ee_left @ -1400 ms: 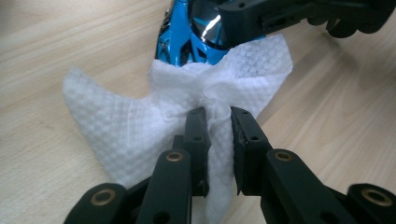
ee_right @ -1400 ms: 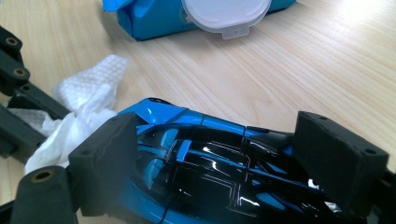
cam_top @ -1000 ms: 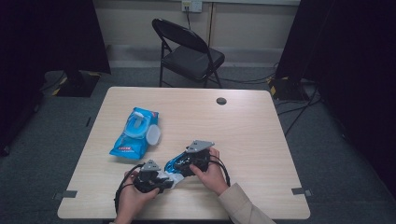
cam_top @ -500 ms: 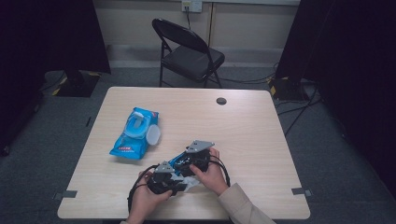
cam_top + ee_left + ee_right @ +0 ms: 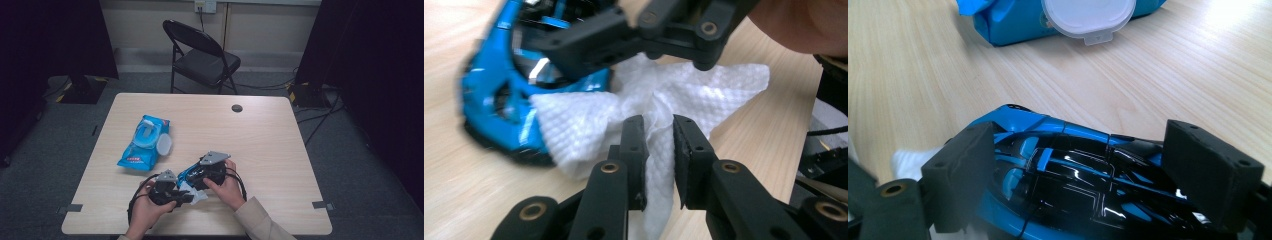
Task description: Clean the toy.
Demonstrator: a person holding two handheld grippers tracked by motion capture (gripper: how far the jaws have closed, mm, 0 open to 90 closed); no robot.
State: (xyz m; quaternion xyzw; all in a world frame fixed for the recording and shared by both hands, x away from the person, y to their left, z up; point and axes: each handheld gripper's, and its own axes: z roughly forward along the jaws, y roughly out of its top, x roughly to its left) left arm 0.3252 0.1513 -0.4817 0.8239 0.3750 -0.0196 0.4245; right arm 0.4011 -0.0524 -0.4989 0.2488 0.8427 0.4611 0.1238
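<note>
On a pale wood worktop [image 5: 270,130], the right tool [image 5: 1088,175] is clamping a blue toy car [image 5: 1068,170] while the left tool [image 5: 658,150], clenched on a white wipe [image 5: 684,100], is wiping it; next, steady rubbing strokes seem needed.

A recording studio or lab is suggested: black curtains [image 5: 50,40], grey carpet [image 5: 350,165], trailing cables [image 5: 320,125], a folding chair [image 5: 200,55].
</note>
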